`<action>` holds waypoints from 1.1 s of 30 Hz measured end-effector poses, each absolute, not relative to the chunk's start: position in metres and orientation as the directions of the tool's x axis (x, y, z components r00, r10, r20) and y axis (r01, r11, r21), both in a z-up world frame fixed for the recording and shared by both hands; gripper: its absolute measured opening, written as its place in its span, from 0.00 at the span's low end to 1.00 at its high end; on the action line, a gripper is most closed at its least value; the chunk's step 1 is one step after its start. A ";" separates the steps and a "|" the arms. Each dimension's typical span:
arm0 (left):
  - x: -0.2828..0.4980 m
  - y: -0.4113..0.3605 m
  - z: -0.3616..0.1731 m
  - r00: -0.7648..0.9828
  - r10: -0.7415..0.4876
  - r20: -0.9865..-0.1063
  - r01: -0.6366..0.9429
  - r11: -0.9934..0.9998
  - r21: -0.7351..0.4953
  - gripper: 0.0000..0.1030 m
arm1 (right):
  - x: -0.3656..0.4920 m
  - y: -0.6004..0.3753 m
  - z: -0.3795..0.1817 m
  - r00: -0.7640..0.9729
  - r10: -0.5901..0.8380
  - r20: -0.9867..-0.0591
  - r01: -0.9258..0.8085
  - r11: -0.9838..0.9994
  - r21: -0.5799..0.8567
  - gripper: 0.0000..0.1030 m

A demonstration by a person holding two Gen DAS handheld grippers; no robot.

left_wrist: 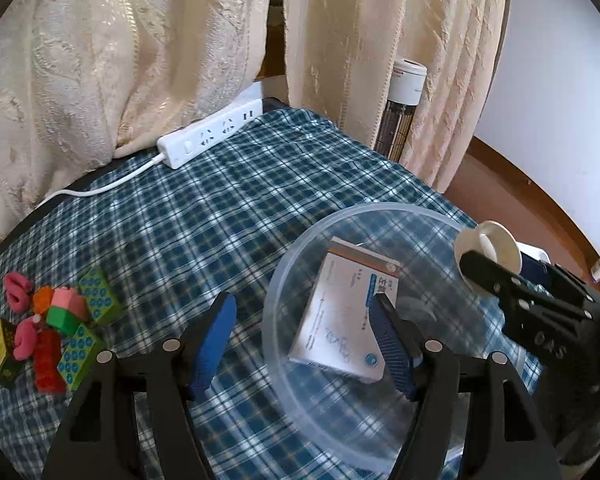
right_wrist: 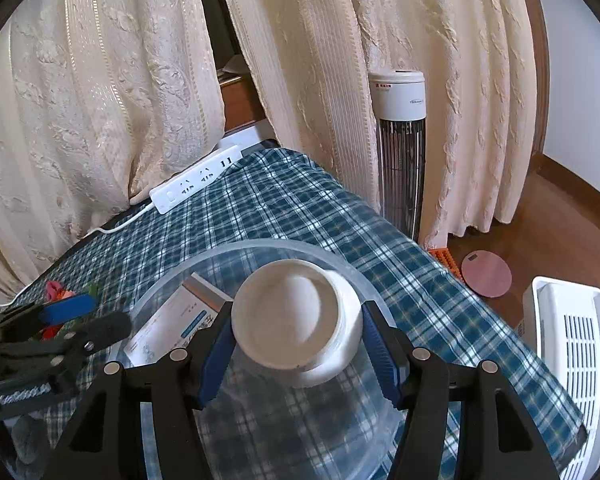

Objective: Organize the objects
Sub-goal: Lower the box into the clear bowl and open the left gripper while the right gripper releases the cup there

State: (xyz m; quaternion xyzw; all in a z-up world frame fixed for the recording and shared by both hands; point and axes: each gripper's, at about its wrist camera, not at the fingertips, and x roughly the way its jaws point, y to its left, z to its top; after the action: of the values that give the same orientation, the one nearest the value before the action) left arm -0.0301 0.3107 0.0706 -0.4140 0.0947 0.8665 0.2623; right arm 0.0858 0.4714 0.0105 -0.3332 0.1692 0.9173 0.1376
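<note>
A clear plastic bowl [left_wrist: 300, 264] sits on the plaid tablecloth and holds a white medicine box [left_wrist: 340, 320]. My left gripper [left_wrist: 304, 344] is open over the bowl's left rim, empty. My right gripper [right_wrist: 296, 344] is shut on a white jar [right_wrist: 300, 320] and holds it above the bowl [right_wrist: 340, 264]; the box [right_wrist: 168, 324] lies to its left. The right gripper with the jar [left_wrist: 488, 248] shows at the right of the left wrist view. A pile of coloured toy blocks [left_wrist: 56, 328] lies at the table's left.
A white power strip [left_wrist: 208, 136] with its cord lies at the table's far edge by cream curtains. A tower heater [right_wrist: 402, 152] stands beyond the table. A white appliance [right_wrist: 572, 344] and a round scale [right_wrist: 486, 274] sit on the floor at right.
</note>
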 end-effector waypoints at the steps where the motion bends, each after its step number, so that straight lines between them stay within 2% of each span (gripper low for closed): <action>1: -0.030 0.308 0.071 -0.522 0.374 -0.767 -0.528 -0.847 -0.054 0.68 | 0.085 0.472 0.011 -0.742 0.139 -0.656 -0.365 -0.904 0.221 0.65; 3: -0.029 0.301 0.071 -0.527 0.367 -0.766 -0.517 -0.855 -0.054 0.68 | 0.084 0.472 0.011 -0.745 0.140 -0.652 -0.366 -0.903 0.224 0.68; 15: -0.028 0.266 0.067 -0.533 0.329 -0.780 -0.454 -0.889 -0.064 0.69 | 0.095 0.454 0.021 -0.765 0.142 -0.628 -0.356 -0.906 0.229 0.68; 33: -0.029 0.192 0.072 -0.577 0.266 -0.772 -0.340 -0.938 -0.069 0.70 | 0.088 0.386 0.034 -0.794 0.040 -0.606 -0.237 -0.939 0.250 0.70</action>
State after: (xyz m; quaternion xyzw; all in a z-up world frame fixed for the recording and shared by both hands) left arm -0.0287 0.1922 0.0717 -0.4269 0.0433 0.8870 0.1705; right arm 0.0876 0.3857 0.0336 -0.3120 0.1583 0.9339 0.0741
